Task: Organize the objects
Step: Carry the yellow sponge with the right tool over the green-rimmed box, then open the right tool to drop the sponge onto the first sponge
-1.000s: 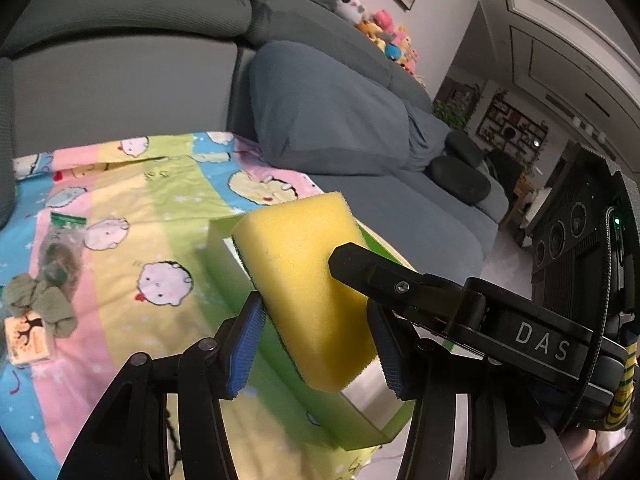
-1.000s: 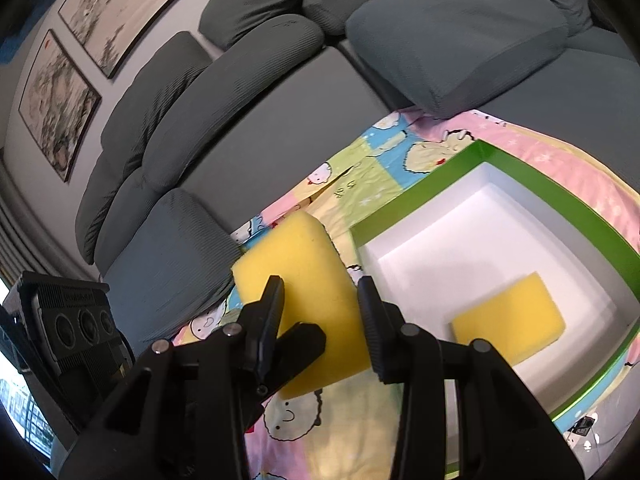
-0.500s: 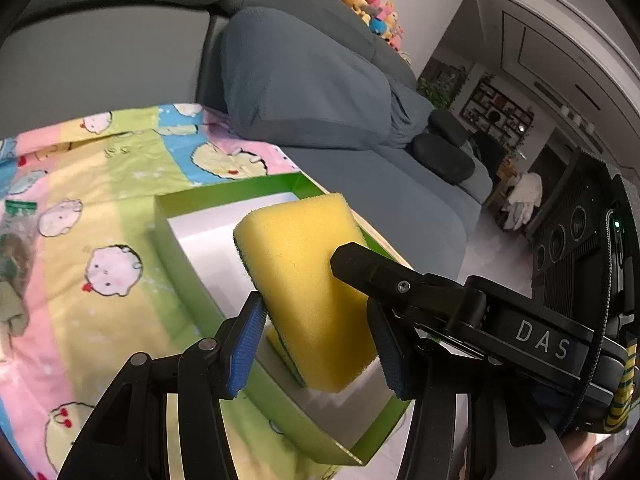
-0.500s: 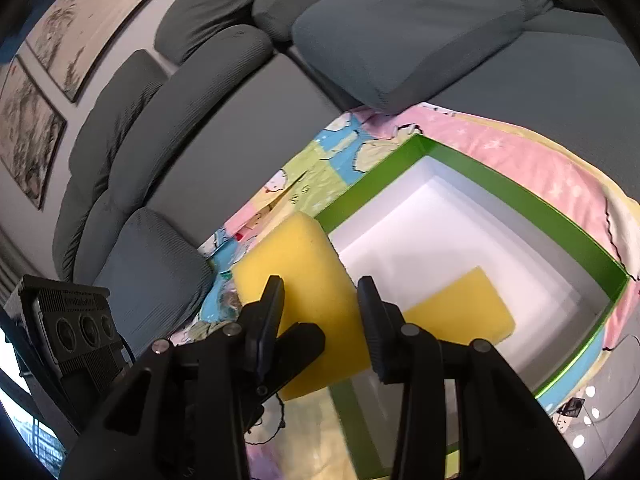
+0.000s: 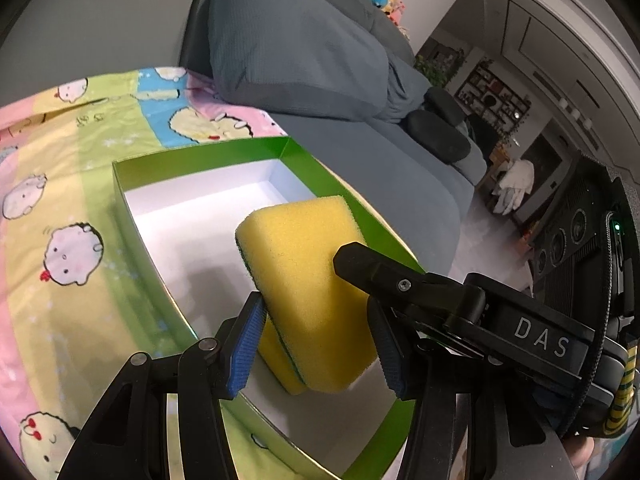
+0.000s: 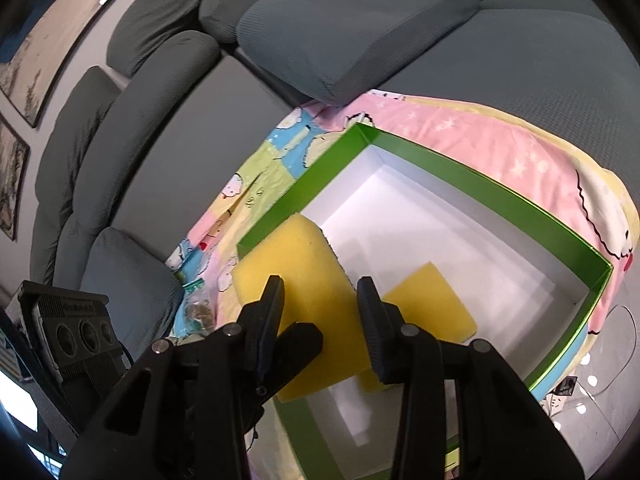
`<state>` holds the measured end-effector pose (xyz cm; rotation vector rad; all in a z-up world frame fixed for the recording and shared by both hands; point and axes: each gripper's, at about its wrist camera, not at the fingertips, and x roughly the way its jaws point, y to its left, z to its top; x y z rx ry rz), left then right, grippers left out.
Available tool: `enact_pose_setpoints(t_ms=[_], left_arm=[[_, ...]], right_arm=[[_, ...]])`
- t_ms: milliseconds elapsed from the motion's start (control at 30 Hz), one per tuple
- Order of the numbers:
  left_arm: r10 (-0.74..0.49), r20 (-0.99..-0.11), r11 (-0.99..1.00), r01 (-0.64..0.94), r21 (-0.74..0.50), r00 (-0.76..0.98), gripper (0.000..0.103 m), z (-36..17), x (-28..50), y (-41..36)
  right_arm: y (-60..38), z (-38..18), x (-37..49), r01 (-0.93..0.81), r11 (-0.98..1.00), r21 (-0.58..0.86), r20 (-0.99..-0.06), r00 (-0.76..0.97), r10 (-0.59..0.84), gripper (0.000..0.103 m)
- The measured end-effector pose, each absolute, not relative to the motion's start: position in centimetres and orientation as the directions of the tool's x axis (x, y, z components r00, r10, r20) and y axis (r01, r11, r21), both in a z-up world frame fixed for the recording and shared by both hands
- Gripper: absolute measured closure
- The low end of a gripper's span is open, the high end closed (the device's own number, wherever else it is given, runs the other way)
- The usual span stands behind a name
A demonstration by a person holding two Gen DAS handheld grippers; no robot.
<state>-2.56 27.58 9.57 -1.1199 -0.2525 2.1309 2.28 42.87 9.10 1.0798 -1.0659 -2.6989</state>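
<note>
My left gripper (image 5: pixel 316 344) is shut on a yellow sponge (image 5: pixel 308 280) with a green scrub side and holds it over the green box (image 5: pixel 208 152) with a white inside. A second yellow sponge (image 5: pixel 280 368) lies in the box just under it. My right gripper (image 6: pixel 320 320) is shut on another yellow sponge (image 6: pixel 296 264), held above the box's left rim (image 6: pixel 280 208). The sponge lying in the box (image 6: pixel 432 304) shows to the right of my fingers.
The box sits on a pastel cartoon blanket (image 5: pixel 60 184) spread on a grey sofa (image 6: pixel 360 32) with big cushions. A small packet (image 6: pixel 196 308) lies on the blanket to the left. A black device (image 6: pixel 72 328) stands at the lower left.
Both grippers have moved over the box with their sponges. The left sponge now hangs low inside the box, right above the one lying there.
</note>
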Motion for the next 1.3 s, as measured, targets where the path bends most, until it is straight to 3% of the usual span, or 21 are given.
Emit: enact_pose_setpoints(t_ms=[333,500,533,567,633,967,1300], left_arm=[[0.652,-0.662,-0.743,-0.481,-0.464,-0.369,0.05,8.8,-2.5,28.0],[0.633,-0.66,-0.764,-0.464,-0.449,-0.404,0.049,9.6,-2.0,26.8],[0.634,-0.656,-0.765,-0.459,-0.452,-0.41,0.049,9.7,-2.1,26.5],[0.634,-0.649,-0.767,-0.451,-0.457,-0.421,0.049,10.1,-2.0,25.9],[0.633,-0.637,-0.771,-0.436,-0.464,-0.44,0.049,10.7,-1.7,24.5],[0.503,-0.63,-0.863,-0.301,-0.406,-0.591,0.049,13.1,0.3,15.6],[0.338,-0.677,-0.924,-0.093,-0.372,-0.653,0.049,11.3,1.6,5.6]], right_arm=[[42.9,8.3,1.7,-0.259,-0.768,0.585,-0.635,-0.736,-0.236,0.065],[42.5,9.1,1.9,-0.313,-0.82,0.48,-0.658,-0.746,-0.101,0.065],[42.4,9.5,2.0,-0.316,-0.832,0.456,-0.653,-0.754,-0.072,0.059],[42.2,9.9,2.2,-0.317,-0.84,0.441,-0.645,-0.762,-0.052,0.045],[42.0,10.5,2.4,-0.302,-0.842,0.446,-0.62,-0.783,-0.048,0.031],[38.0,11.2,1.0,-0.247,-0.879,0.407,-0.609,-0.791,-0.059,0.03],[33.2,9.2,-1.6,-0.338,-0.906,0.256,-0.694,-0.717,0.071,0.026]])
